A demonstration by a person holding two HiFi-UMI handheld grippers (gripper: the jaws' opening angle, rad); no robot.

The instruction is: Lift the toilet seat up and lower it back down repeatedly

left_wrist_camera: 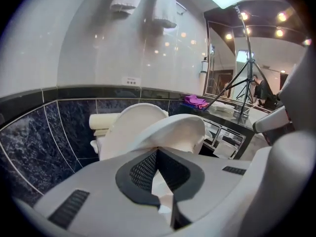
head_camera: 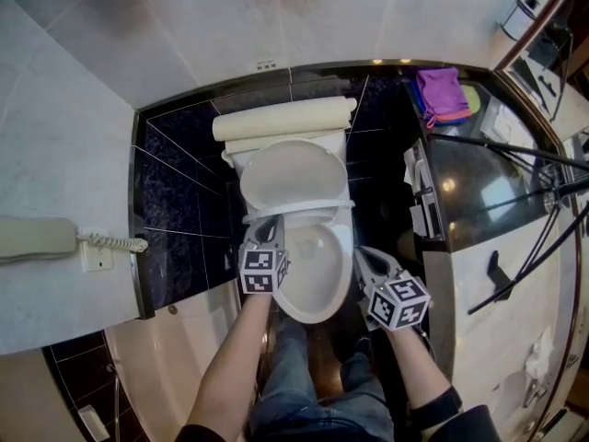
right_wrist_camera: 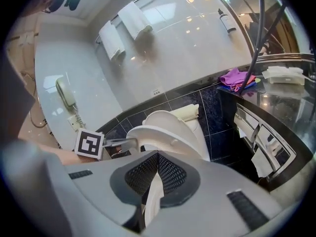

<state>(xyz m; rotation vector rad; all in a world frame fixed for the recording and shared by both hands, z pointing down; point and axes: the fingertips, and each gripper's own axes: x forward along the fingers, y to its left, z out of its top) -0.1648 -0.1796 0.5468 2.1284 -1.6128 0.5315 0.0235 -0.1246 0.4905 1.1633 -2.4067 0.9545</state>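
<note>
The white toilet [head_camera: 313,274] stands open, its lid [head_camera: 293,173] leaning back against the cistern. The toilet seat [head_camera: 299,212] is lifted partway off the bowl and shows as a tilted ring [right_wrist_camera: 158,134] in the right gripper view and just ahead of the jaws [left_wrist_camera: 173,130] in the left gripper view. My left gripper [head_camera: 265,230] is shut on the seat's front left edge; from the right its fingers [right_wrist_camera: 123,143] reach onto that edge. My right gripper [head_camera: 361,254] is shut beside the bowl's right side, holding nothing that I can see.
A dark tiled recess surrounds the cistern [head_camera: 285,118]. A dark counter [head_camera: 479,182] with a purple cloth [head_camera: 442,95] and tripod legs stands at the right. A wall phone [head_camera: 37,239] hangs at the left. The person's legs [head_camera: 313,376] stand before the bowl.
</note>
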